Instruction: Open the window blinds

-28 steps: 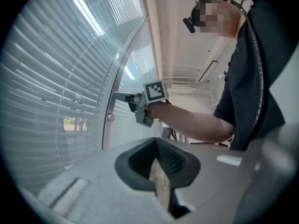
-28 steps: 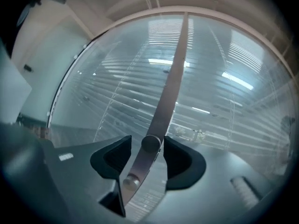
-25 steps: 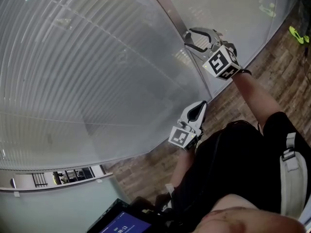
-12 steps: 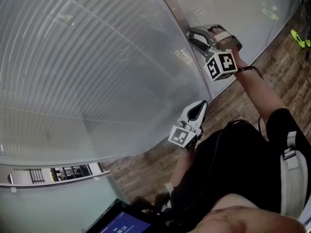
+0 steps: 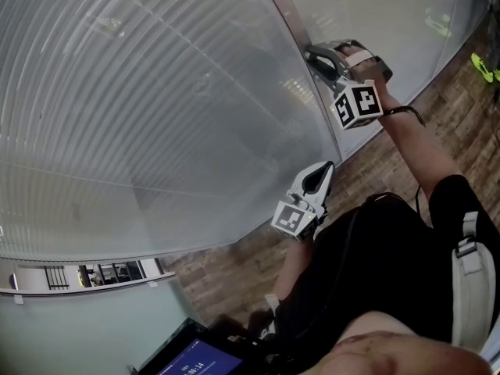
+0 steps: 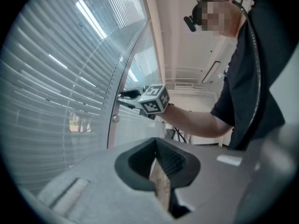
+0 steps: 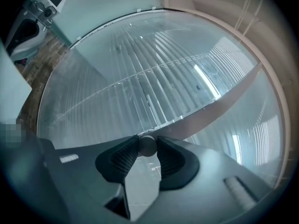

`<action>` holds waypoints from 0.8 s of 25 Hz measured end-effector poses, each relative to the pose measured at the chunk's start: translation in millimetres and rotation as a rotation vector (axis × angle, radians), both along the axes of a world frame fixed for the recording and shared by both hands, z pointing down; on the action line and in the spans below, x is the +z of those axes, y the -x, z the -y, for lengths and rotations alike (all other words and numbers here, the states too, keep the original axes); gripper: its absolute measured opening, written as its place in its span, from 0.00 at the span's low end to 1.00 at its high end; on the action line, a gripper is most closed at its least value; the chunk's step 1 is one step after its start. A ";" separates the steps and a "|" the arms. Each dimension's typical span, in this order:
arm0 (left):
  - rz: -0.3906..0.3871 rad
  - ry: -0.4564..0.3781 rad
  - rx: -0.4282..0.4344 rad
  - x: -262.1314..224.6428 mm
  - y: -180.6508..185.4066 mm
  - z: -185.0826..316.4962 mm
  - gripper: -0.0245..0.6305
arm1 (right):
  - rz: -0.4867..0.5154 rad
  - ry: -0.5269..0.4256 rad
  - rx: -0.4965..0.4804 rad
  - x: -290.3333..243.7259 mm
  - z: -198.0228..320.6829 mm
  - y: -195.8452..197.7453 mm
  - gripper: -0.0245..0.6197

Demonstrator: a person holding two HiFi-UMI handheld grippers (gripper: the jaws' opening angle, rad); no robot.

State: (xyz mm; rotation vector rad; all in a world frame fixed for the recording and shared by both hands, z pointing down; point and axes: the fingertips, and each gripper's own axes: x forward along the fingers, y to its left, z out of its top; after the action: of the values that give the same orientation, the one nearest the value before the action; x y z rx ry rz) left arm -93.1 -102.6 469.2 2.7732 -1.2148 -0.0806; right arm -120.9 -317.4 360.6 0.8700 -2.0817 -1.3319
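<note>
right tool (image 5: 316, 55) is up at the vertical frame post (image 5: 291, 20) between the two panes, pointing level at it, jaws closing on a small round knob (image 7: 147, 144). in the right gripper view the knob sits right at the jaw tips, and both ribbed pads look to be meeting its sides, so i'd call that a grip just forming rather than a firm one. the blinds (image 5: 156, 108) are spread out beyond and to the left of that tool, behind the glass, slats lying nearly flat to the pane and letting little through.

left tool (image 5: 318, 178) hangs lower and nearer the person, jaws drawn together with nothing between them, wooden floor (image 5: 234, 268) below it. it has no part in this.

the step in hand, as i judge it, is taking hold of the knob that tilts the slats. next it wants the pinch finished and kept snug, then a roll of the wrist about the knob's own axis, without pulling away from the post. a smooth round knob could slip between the pads.
</note>
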 end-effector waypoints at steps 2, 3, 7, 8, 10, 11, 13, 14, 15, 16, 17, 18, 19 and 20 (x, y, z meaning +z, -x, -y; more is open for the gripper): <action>-0.012 -0.016 -0.005 1.3 0.6 1.0 0.04 | 0.007 0.003 0.001 -0.7 0.3 -0.5 0.23; -0.021 -0.029 -0.008 2.7 1.5 1.6 0.04 | 0.014 0.008 0.002 -0.9 0.2 -0.5 0.23; -0.005 -0.017 -0.001 1.6 2.3 -0.1 0.04 | 0.084 0.066 0.001 -2.4 -0.3 0.7 0.23; 0.003 -0.010 0.001 0.3 2.2 -0.8 0.04 | 0.115 0.094 -0.003 -3.1 -0.4 0.7 0.23; 0.009 -0.006 0.001 -0.8 2.9 -1.7 0.04 | 0.183 0.156 -0.011 -5.0 -0.3 -0.2 0.23; 0.008 -0.005 0.000 -0.9 3.3 -2.1 0.04 | 0.217 0.184 -0.014 -6.2 -0.2 -1.1 0.23; 0.008 -0.002 -0.002 -0.4 3.3 -2.5 0.04 | 0.282 0.231 -0.018 -8.6 0.3 -2.8 0.23; 0.009 -0.002 -0.003 0.1 3.3 -2.5 0.04 | 0.314 0.252 -0.020 -9.6 0.7 -3.6 0.23; 0.010 -0.006 -0.003 1.0 3.4 -2.4 0.04 | 0.350 0.278 -0.022 -10.3 1.3 -4.2 0.23; 0.009 -0.013 -0.004 2.2 3.7 -2.2 0.04 | 0.393 0.311 -0.024 -11.0 2.1 -5.1 0.23; 0.008 -0.017 -0.005 2.8 3.7 -2.1 0.04 | 0.444 0.350 -0.025 -11.9 2.9 -6.1 0.23; 0.007 -0.012 -0.005 2.3 3.3 -2.4 0.04 | 0.500 0.395 -0.023 -13.1 3.7 -7.4 0.23; 0.006 -0.005 -0.005 1.8 2.7 -2.8 0.04 | 0.559 0.439 -0.022 -13.8 4.9 -8.6 0.23; 0.005 -0.004 -0.006 2.1 2.7 -2.9 0.04 | 0.611 0.476 -0.029 -12.9 6.5 -9.2 0.23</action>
State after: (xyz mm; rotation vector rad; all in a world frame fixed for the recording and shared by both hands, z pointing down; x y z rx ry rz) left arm -95.8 -99.7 471.4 2.7753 -1.2254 -0.0764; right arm -111.6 -323.9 347.7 1.1169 -2.7140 -0.5523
